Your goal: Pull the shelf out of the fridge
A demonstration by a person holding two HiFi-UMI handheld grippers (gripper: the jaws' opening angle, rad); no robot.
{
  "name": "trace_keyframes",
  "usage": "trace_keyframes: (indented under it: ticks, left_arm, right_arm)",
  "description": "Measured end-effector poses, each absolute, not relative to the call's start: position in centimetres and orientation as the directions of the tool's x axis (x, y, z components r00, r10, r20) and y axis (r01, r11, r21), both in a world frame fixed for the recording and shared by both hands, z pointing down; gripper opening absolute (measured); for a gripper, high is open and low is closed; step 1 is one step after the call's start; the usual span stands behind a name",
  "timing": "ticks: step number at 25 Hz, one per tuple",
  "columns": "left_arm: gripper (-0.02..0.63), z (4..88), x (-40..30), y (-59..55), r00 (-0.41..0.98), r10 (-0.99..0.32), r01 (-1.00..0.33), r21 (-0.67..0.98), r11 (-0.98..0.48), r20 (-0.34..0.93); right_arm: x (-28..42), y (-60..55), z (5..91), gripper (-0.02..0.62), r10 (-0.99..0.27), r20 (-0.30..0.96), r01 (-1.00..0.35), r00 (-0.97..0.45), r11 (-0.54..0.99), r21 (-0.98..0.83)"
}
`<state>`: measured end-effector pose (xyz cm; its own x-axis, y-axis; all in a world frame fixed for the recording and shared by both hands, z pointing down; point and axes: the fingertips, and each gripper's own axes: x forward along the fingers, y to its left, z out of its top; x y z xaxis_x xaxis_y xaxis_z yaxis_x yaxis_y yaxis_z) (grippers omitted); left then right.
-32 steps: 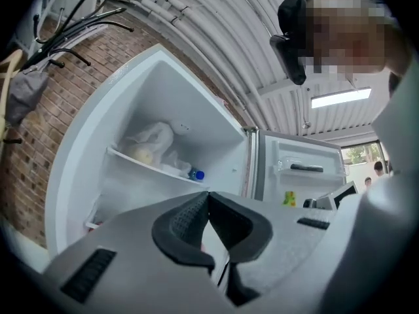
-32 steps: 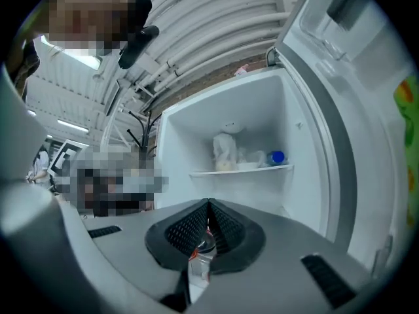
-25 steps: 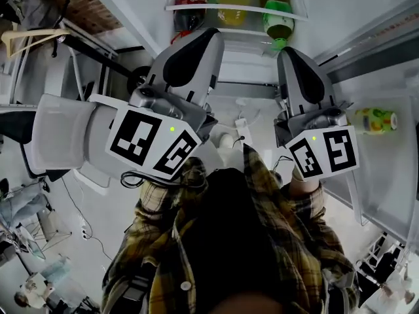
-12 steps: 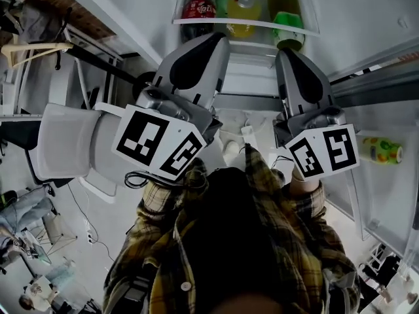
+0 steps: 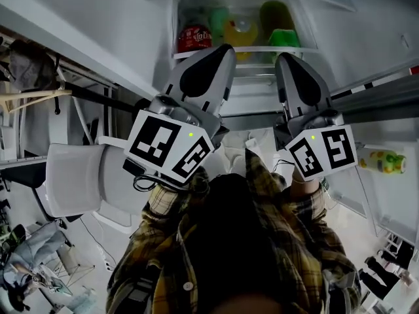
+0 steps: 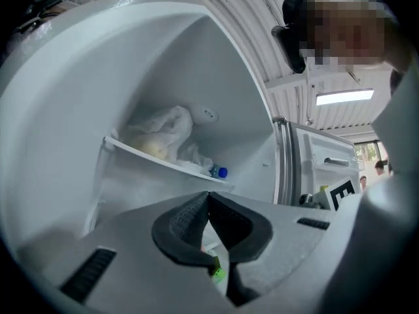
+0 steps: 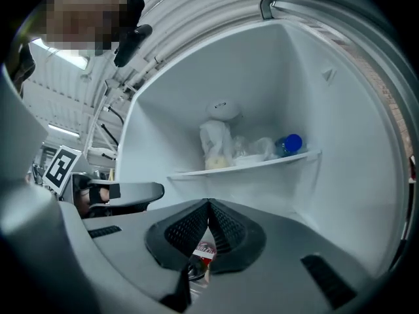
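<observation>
White fridge shelf (image 5: 252,48) (bottles (image 5: 194,38) on it), left gripper (image 5: 227,50) clenched empty; right gripper (image 5: 281,59) clenched empty

No word or number here can be read clearly. The red bottle (image 5: 194,38) has a red label with white writing on it, but the letters are too small and fuzzy to make out. In the right gripper view a bit of that red label with white letters peeks out under the jaws, and it is cut off. The small bottle (image 5: 383,161) at the right has a yellow and green label, too tiny to read. The left cube (image 5: 171,146) on the left gripper (image 5: 222,51) and the right cube (image 5: 323,150) on the right gripper (image 5: 283,59) show black and white square patterns, not letters.
</observation>
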<state>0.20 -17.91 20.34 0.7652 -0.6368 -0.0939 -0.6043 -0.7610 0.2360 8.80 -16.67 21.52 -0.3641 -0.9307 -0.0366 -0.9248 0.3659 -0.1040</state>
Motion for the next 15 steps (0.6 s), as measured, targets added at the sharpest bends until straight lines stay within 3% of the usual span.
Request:
trace_keyframes:
  ticks: [6, 15]
  left_arm:
    - [0.003, 22.5, -0.9, -19.7, 0.785, -0.617, -0.589, 0.241, -0.771, -0.054]
    - [0.003, 23.8, 0.5, -21.0, 0.751, -0.66, -0.625, 0.283, -0.727, -0.036]
  right_arm:
    - [6.4, -19.2, 23.8, 0.017, -0.934, 0.008, -0.927, -0.356, 0.352, -0.125]
    - [8.2, -20.5, 25.2, 0.017, -0.924, 0.037, -0.914, -0.38, 0.369, -0.166]
